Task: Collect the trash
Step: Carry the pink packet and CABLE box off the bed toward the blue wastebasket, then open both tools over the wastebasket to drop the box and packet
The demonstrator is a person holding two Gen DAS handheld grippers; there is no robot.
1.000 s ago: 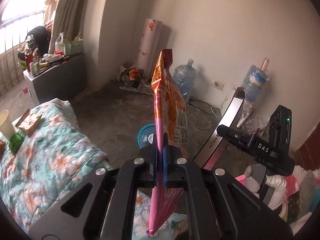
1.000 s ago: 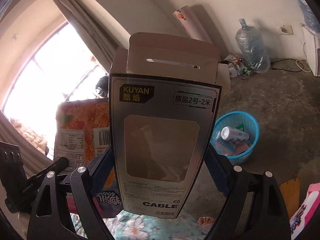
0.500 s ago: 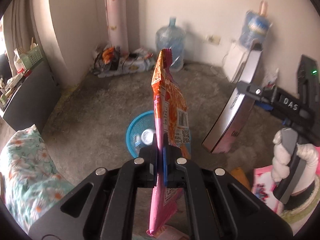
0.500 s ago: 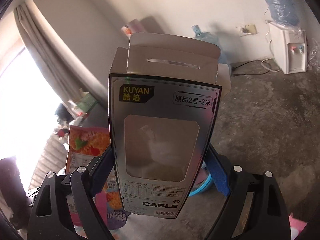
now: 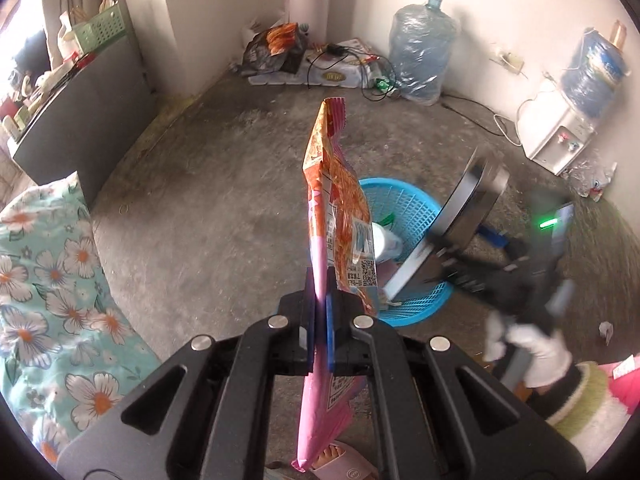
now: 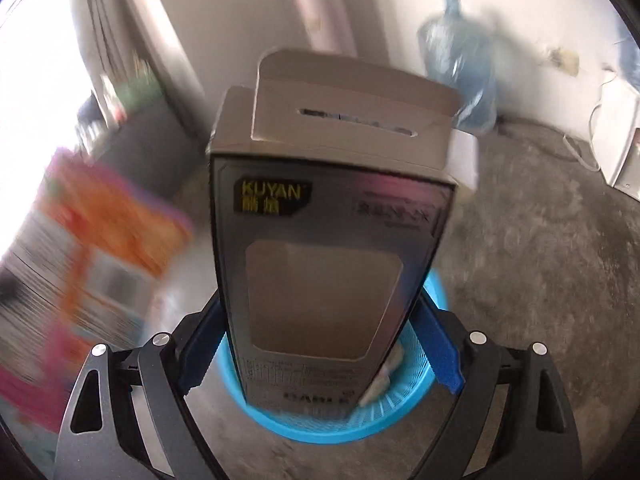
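The left gripper [image 5: 319,300] is clamped on an orange-and-pink snack bag [image 5: 334,216], held upright over the concrete floor [image 5: 208,184]. The right gripper [image 6: 320,344] grips a grey cable box [image 6: 328,256] above the blue trash basket [image 6: 280,428].

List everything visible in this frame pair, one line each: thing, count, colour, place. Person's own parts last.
snack bag: 1, orange and pink, clamped in left gripper
cable box: 1, silver-black, between right gripper's jaws, above basket
basket: 1, blue, on floor, holds a white bottle
water jug: 1, clear blue, by far wall
water dispenser: 1, white, blue jug on top, at the wall on the right
floral bedding: 1, teal, on the left
dark cabinet: 1, grey, far left
left gripper: black, shut
right gripper: black, blue pads
gloved hand: 1, white
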